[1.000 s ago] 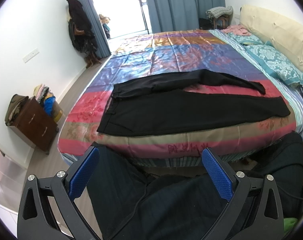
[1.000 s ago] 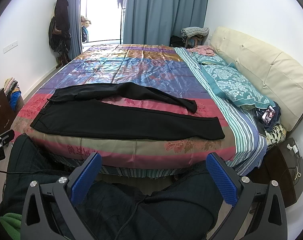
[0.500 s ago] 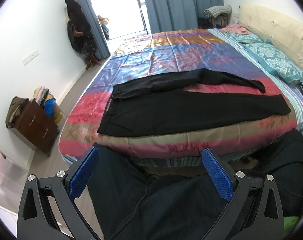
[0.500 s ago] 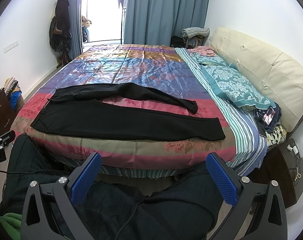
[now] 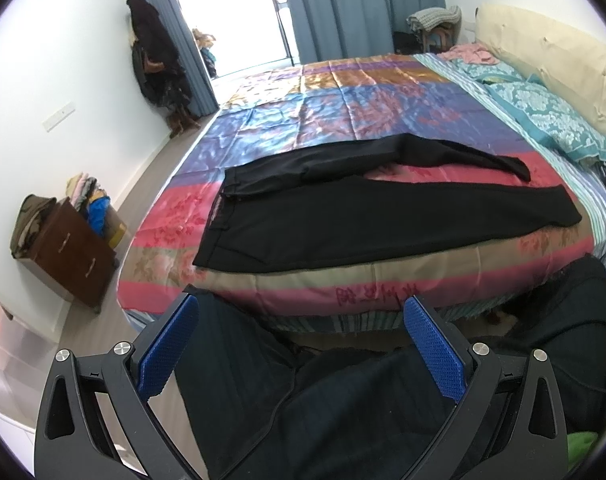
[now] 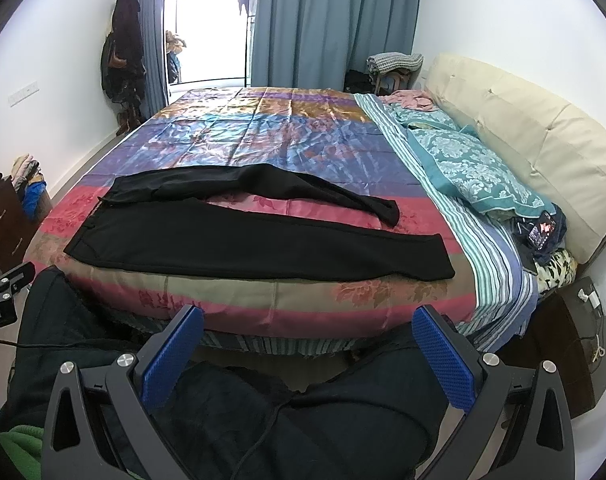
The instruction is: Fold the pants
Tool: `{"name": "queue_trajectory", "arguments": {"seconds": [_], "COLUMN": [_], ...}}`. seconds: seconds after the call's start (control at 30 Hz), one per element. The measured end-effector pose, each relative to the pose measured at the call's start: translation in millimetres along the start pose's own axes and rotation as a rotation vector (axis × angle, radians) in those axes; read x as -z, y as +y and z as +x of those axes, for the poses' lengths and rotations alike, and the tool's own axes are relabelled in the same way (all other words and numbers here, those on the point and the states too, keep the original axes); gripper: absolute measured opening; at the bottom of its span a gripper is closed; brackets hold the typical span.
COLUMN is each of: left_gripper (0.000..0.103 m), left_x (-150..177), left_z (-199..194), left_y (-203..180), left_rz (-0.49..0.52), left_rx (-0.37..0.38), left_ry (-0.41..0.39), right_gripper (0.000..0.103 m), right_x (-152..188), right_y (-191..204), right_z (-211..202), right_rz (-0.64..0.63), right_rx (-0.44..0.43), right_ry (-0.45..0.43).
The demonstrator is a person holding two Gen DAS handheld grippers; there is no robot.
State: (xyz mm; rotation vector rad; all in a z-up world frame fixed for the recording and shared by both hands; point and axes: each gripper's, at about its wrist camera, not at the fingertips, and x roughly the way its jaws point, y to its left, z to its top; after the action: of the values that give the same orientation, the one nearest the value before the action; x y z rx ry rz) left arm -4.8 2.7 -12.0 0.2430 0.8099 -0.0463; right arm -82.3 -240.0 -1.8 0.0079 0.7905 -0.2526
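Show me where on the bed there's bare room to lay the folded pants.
Free: the bedspread between the black pants and the curtains, and the narrow strip along the near edge. Crowded: the headboard side, with teal pillows, pink clothing and clutter.

Bright doorway daylight; fisheye-warped edges

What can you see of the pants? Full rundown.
The pants are plain black, a matte woven-looking fabric, and lie flat and unfolded across the near part of the bed. The waistband is at the left and the cuffs at the right. The near leg lies straight and smooth. The far leg splays away from it, narrower and slightly rumpled, so pink bedspread shows between the two. They rest only on the bedspread. Both the left gripper and the right gripper are open and well short of them.
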Motion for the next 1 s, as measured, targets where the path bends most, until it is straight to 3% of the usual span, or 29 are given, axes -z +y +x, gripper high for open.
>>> {"name": "queue_trajectory", "arguments": {"seconds": [0.27,0.5,0.63,0.77,0.9,1.0], "left_gripper": [0.103,0.103,0.103,0.103,0.103,0.103], "left_x": [-10,-55,-77,-81,-78,-80], "left_z": [5,12,12,24,44,54], "left_y": [-1,-2,-16,-34,-49,-53], "left_rz": [-0.015,-0.062,-0.065,-0.074,-0.059,-0.051], "left_rx": [0.063,0.127,0.213,0.290,0.287,0.266], "left_ry": [0.007,-0.048,-0.116,-0.122,-0.096,-0.088], "right_gripper": [0.103,0.103,0.103,0.103,0.103,0.103], "right_x": [2,-4,-13,-28,-40,-39], "right_y": [-10,-31,-40,-37,-15,-9], "right_z": [0,4,11,20,41,45], "right_rz": [0.025,0.077,0.106,0.125,0.047,0.057], "right_rx": [-0.006,-0.022,-0.074,-0.142,-0.222,-0.293], "right_ry": [-0.011,-0.104,-0.191,-0.260,-0.265,-0.361]}}
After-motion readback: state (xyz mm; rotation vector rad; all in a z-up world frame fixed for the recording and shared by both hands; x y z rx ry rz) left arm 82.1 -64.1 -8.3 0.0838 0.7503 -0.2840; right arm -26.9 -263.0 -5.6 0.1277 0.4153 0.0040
